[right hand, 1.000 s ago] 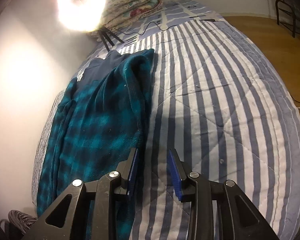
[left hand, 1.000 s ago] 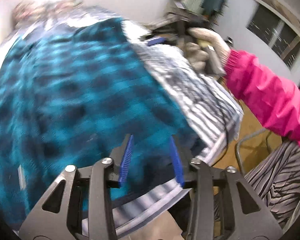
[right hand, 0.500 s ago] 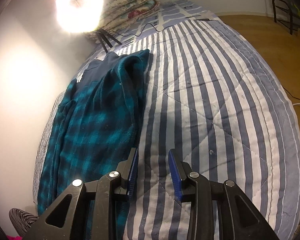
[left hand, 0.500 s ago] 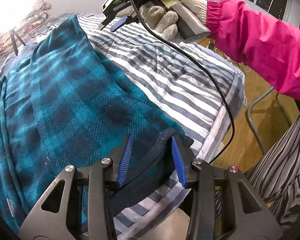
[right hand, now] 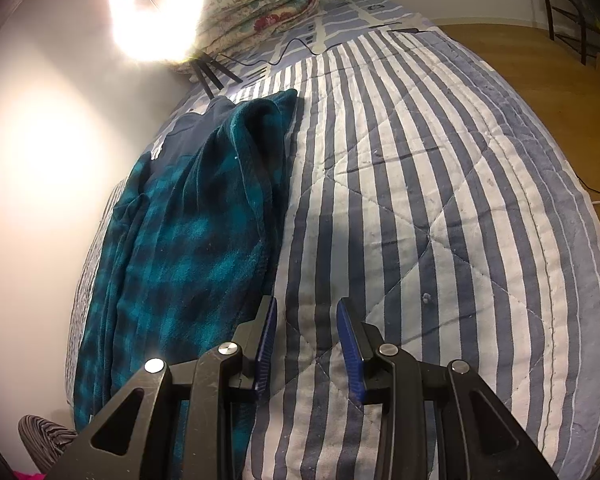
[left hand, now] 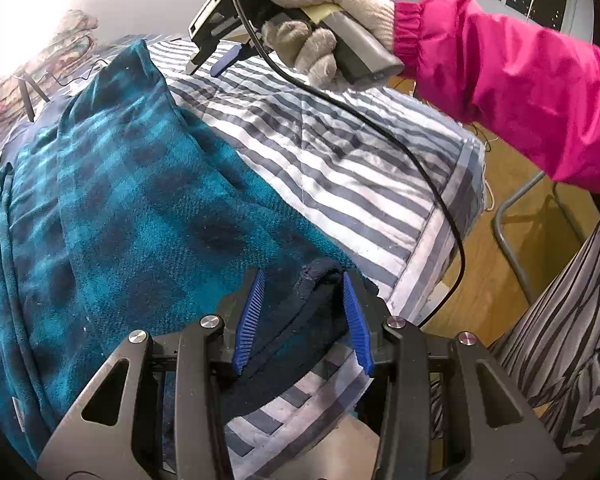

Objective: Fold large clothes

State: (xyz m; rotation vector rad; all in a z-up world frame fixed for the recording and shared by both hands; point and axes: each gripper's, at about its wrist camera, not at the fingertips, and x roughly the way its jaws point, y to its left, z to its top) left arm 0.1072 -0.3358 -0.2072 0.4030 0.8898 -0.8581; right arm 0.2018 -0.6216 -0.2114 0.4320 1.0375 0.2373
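Left gripper (left hand: 302,316) lower than before, tilted down, jaws spread astride robe's dark hem (left hand: 320,280).

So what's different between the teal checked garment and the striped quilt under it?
The teal garment is fuzzy and checked in dark squares; the striped quilt is smooth, stitched, with blue and white stripes. The garment lies rumpled along one side; the quilt is spread flat, covering the bed. The left gripper straddles the garment's dark hem; nothing grips the quilt. Both are large fabrics.
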